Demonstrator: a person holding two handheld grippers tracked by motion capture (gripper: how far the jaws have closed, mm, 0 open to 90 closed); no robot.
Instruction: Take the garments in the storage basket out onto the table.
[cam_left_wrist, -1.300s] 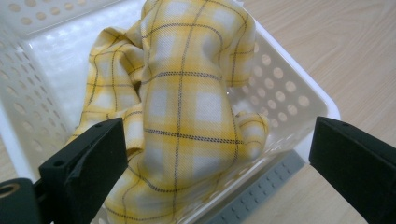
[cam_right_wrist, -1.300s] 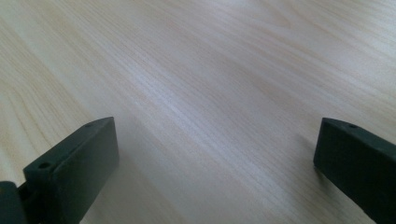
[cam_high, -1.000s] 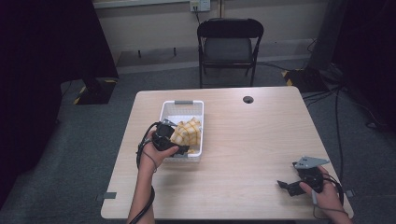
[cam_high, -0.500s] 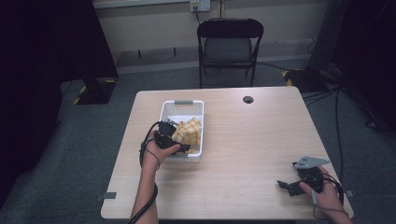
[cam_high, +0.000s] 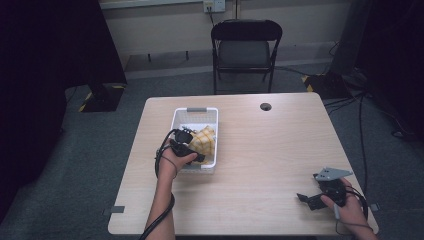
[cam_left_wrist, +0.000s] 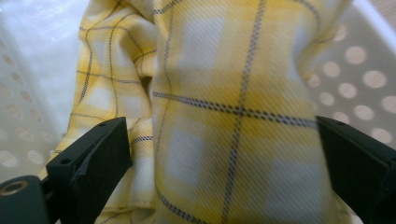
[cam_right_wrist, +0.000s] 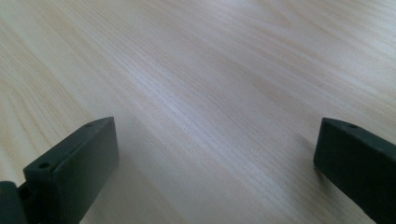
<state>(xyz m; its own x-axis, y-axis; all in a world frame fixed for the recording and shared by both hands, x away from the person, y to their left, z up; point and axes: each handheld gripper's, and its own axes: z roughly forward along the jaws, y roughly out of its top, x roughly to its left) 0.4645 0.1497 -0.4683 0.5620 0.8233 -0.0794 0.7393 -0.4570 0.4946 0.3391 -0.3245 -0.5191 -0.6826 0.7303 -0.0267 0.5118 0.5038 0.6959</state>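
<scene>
Your left gripper (cam_high: 192, 150) hangs over the white basket (cam_high: 195, 112), its jaws spread wide with the yellow checked cloth (cam_left_wrist: 219, 107) bunched between them — the fabric lies inside the basket and fills the gap, but neither jaw is pinching it. Your right gripper (cam_high: 312, 199) rests well apart from it, low over the bare wooden table (cam_right_wrist: 224, 79) — jaws spread, nothing between them.

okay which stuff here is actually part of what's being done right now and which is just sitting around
In use:
yellow checked cloth, bunched in the basket
white perforated basket holding it
left gripper, jaws open around the cloth

Just lying about:
right gripper, open over bare table
folding chair behind the table
round hole in the tabletop
</scene>
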